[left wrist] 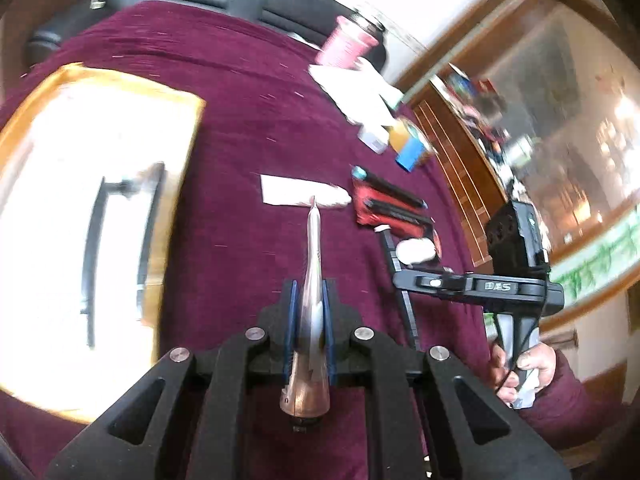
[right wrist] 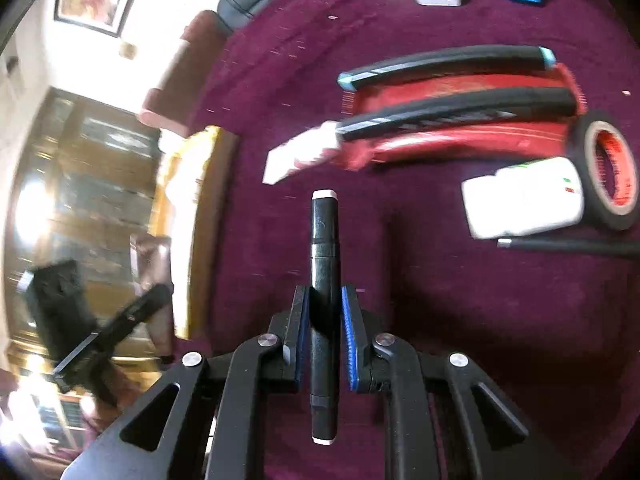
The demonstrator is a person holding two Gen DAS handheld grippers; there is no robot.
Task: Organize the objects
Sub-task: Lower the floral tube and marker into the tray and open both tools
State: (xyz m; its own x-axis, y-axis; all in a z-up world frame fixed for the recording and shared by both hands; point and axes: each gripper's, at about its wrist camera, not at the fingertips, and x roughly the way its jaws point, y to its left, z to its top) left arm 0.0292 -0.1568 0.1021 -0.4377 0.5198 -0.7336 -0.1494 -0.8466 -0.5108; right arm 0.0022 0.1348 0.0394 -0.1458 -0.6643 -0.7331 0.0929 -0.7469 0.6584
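the left claw [left wrist: 311, 312] pinches a tapered metallic pen [left wrist: 313, 280], tip pointing forward above the maroon-covered bench [left wrist: 240, 128]. past its tip lies a white paper slip [left wrist: 296, 194], touching a red pencil case [left wrist: 390, 210] that carries two black markers. a wooden tray [left wrist: 176, 152] sits to the left. the right claw [right wrist: 325, 316] pinches a black marker [right wrist: 324, 264] upright between its blue pads; near it lie a white box [right wrist: 524, 196] and a roll of black tape [right wrist: 610, 168].
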